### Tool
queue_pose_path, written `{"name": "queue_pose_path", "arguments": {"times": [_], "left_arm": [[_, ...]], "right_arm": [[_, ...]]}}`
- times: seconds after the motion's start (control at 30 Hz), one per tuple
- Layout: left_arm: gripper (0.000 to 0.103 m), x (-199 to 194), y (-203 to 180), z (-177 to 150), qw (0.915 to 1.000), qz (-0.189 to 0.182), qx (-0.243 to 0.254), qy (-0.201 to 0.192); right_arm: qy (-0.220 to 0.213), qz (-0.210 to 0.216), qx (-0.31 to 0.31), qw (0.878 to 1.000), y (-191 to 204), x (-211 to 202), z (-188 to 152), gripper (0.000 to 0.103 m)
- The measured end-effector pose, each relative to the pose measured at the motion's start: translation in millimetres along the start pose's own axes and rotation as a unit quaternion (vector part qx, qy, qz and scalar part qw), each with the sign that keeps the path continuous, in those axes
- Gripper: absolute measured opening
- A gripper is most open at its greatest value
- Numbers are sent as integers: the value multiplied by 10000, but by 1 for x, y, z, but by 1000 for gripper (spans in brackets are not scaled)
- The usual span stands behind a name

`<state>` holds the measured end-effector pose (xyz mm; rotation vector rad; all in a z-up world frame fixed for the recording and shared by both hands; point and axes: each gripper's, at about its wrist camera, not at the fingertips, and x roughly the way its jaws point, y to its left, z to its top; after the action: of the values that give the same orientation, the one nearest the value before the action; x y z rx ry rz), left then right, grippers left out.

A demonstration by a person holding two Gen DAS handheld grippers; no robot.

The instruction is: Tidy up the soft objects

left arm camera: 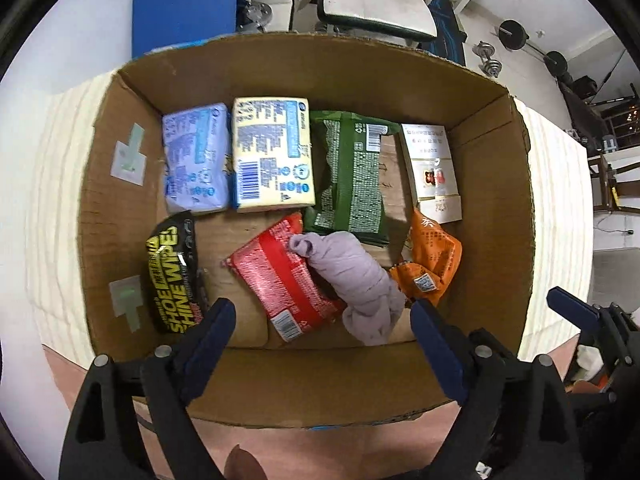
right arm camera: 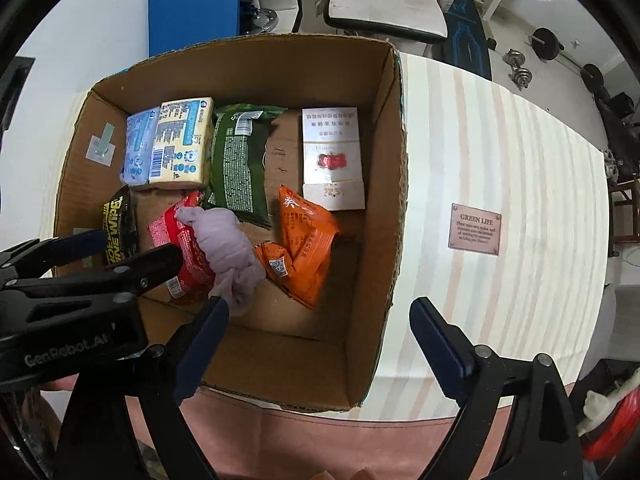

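An open cardboard box (left arm camera: 496,200) (right arm camera: 384,208) holds soft packs. A lilac knotted cloth (left arm camera: 356,280) (right arm camera: 228,248) lies on a red pack (left arm camera: 280,272) (right arm camera: 180,240). Around it are an orange pack (left arm camera: 432,252) (right arm camera: 304,240), a green pack (left arm camera: 352,176) (right arm camera: 240,160), a yellow tissue pack (left arm camera: 272,152) (right arm camera: 180,140), a blue tissue pack (left arm camera: 192,156) (right arm camera: 136,148), black shoe wipes (left arm camera: 172,276) (right arm camera: 118,220) and a white carton (left arm camera: 432,168) (right arm camera: 332,156). My left gripper (left arm camera: 320,320) (right arm camera: 132,248) is open and empty above the box's near side. My right gripper (right arm camera: 320,332) is open and empty over the box's near right corner.
The box stands on a striped white tablecloth (right arm camera: 500,152) with a small "Green Life" plaque (right arm camera: 475,229) to its right. A chair (right arm camera: 384,4) and a blue board (right arm camera: 192,4) stand behind the table. Dumbbells (right arm camera: 520,72) lie on the floor.
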<state>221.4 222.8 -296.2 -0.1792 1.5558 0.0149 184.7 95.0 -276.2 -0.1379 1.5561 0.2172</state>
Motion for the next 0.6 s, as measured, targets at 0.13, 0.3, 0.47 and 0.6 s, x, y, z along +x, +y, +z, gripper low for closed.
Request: {"name": "queue_pose_path", "arguments": {"times": [0.13, 0.3, 0.47, 0.6], "left_arm": [[100, -7, -1, -4, 9999, 78, 0, -137], [100, -20, -1, -14, 9988, 350, -38, -343], [100, -44, 2, -30, 9958, 524, -223, -717], [101, -75, 1, -52, 9921, 549, -286, -1087]], "right_arm": [[-72, 8, 46, 10000, -1, -4, -5, 103], [-177, 6, 100, 9998, -3, -10, -13, 103], [-308, 37, 227, 9993, -10, -20, -23, 103], [-536, 94, 333, 9980, -21, -41, -38, 103]]}}
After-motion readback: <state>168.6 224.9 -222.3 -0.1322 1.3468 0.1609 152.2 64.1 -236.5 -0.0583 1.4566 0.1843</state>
